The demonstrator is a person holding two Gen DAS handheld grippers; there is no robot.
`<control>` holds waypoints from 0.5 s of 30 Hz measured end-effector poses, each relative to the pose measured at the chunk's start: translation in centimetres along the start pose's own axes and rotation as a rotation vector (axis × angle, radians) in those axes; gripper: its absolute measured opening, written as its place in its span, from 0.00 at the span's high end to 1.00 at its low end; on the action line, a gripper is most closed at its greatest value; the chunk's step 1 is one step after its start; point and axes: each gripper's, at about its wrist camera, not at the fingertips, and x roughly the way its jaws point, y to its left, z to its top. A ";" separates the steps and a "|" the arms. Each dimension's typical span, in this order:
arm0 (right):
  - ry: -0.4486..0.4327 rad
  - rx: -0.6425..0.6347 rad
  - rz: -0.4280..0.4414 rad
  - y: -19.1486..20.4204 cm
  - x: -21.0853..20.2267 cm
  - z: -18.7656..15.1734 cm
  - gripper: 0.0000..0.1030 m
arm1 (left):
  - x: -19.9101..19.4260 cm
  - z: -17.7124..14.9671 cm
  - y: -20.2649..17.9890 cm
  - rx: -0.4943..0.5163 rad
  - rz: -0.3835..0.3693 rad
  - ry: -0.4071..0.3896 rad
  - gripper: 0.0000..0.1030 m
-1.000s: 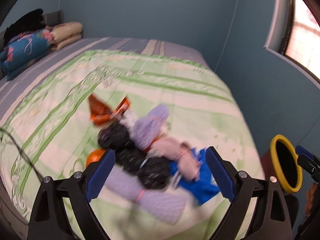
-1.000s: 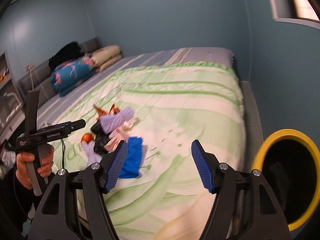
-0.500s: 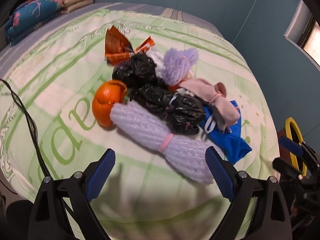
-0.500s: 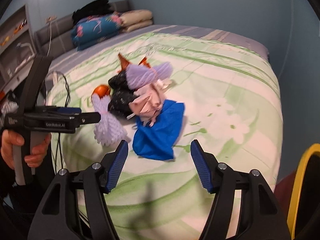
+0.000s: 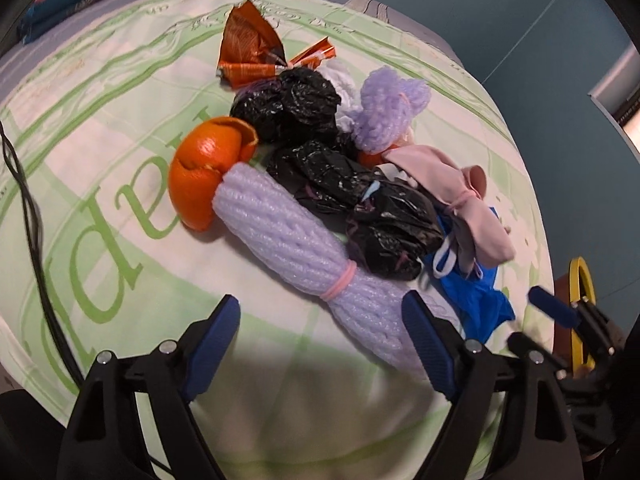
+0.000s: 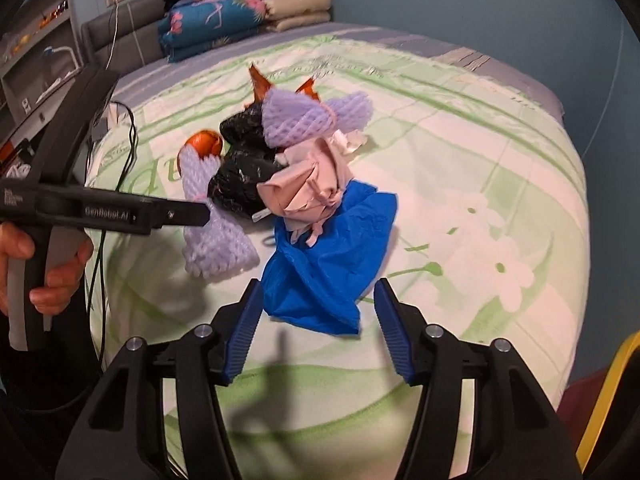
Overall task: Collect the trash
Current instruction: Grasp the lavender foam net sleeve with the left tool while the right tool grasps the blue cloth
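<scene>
A heap of trash lies on the green-patterned bedspread (image 5: 100,128). It holds a lilac foam net roll (image 5: 304,256), an orange peel (image 5: 204,176), black plastic bags (image 5: 344,184), an orange wrapper (image 5: 248,48), a second lilac net (image 5: 392,108), a pink cloth bundle (image 5: 468,196) and a blue plastic bag (image 6: 332,264). My left gripper (image 5: 320,340) is open, its fingers either side of the net roll's near end. My right gripper (image 6: 316,328) is open, straddling the blue bag's near edge.
A yellow-rimmed bin (image 5: 580,312) stands on the floor past the bed's right edge and also shows in the right wrist view (image 6: 608,400). A black cable (image 5: 36,216) runs along the bed's left side. Folded blankets and pillows (image 6: 224,20) sit at the headboard.
Both grippers have dropped closer to the heap. The left now frames the lilac net roll, the right the blue bag. Both stay open.
</scene>
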 end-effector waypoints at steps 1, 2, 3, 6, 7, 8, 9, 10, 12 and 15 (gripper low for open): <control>0.007 -0.012 -0.012 0.1 0.4 0.1 0.55 | 0.2 0.2 -0.1 -0.002 -0.004 0.003 0.28; 0.015 -0.020 -0.016 0.0 0.9 0.3 0.56 | 0.4 0.3 -0.3 0.001 -0.003 0.003 0.31; 0.031 -0.016 -0.008 -0.2 1.5 0.4 0.59 | 0.4 0.5 -0.5 0.005 -0.001 0.003 0.38; 0.058 -0.005 -0.002 -0.6 2.5 0.5 0.68 | 0.6 0.7 -0.8 0.003 -0.029 0.014 0.56; 0.065 -0.006 -0.001 -0.8 2.8 0.6 0.72 | 0.6 0.7 -0.9 0.002 -0.031 0.014 0.58; 0.072 -0.006 0.002 -0.9 3.0 0.6 0.74 | 0.6 0.7 -0.9 0.001 -0.038 0.016 0.61; 0.077 -0.004 0.008 -1.0 3.2 0.7 0.79 | 0.6 0.6 -0.8 -0.001 -0.059 0.027 0.67; 0.083 -0.003 0.015 -1.0 3.4 0.8 0.83 | 0.6 0.6 -0.8 -0.001 -0.059 0.029 0.68; 0.095 -0.002 0.033 -1.0 3.8 1.0 0.86 | 0.6 0.5 -0.8 0.001 -0.066 0.034 0.71; 0.098 0.000 0.062 -0.7 4.2 1.5 0.96 | 0.6 0.6 -0.5 -0.010 -0.079 0.031 0.77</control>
